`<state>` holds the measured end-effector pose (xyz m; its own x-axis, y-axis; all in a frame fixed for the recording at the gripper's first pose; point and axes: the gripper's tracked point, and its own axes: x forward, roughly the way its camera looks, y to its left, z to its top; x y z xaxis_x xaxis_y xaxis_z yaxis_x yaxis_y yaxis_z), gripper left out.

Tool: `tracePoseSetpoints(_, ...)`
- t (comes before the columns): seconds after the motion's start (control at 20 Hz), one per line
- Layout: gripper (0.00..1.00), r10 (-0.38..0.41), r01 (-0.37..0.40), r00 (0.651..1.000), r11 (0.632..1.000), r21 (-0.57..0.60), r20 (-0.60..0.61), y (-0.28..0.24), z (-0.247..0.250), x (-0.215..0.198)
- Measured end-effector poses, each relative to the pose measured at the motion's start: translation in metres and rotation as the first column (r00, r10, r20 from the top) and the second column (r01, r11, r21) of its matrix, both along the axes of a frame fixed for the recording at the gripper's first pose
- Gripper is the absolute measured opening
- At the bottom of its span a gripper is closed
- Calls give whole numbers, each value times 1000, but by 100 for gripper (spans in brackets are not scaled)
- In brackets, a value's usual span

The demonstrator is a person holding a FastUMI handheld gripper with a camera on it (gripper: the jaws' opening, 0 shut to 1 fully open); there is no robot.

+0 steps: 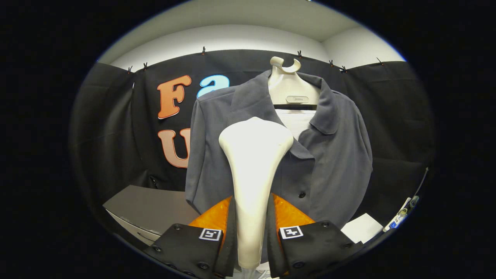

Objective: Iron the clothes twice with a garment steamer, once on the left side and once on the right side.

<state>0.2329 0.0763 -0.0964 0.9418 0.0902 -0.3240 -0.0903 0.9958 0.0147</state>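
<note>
I have the steamer [254,182] clamped upright between both fingers of the gripper [252,232]. The shirt [329,155] hangs just beyond its head, probably not touching yet.

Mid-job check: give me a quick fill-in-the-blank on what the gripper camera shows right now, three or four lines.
1. The gripper is shut on the white plastic garment steamer, whose handle sits ____ its fingers.
2. The grey buttoned shirt hangs on a white ____.
3. The steamer's head is held ____ the shirt.
4. The grey cabinet top lies beside the shirt's lower ____.

Missing words: between; hanger; in front of; hem
</note>
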Motion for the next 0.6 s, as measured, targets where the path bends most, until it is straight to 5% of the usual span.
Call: tracePoseSetpoints(0.6, 41, -2, 0, 999, 999, -41, -53, -15, -61, -29)
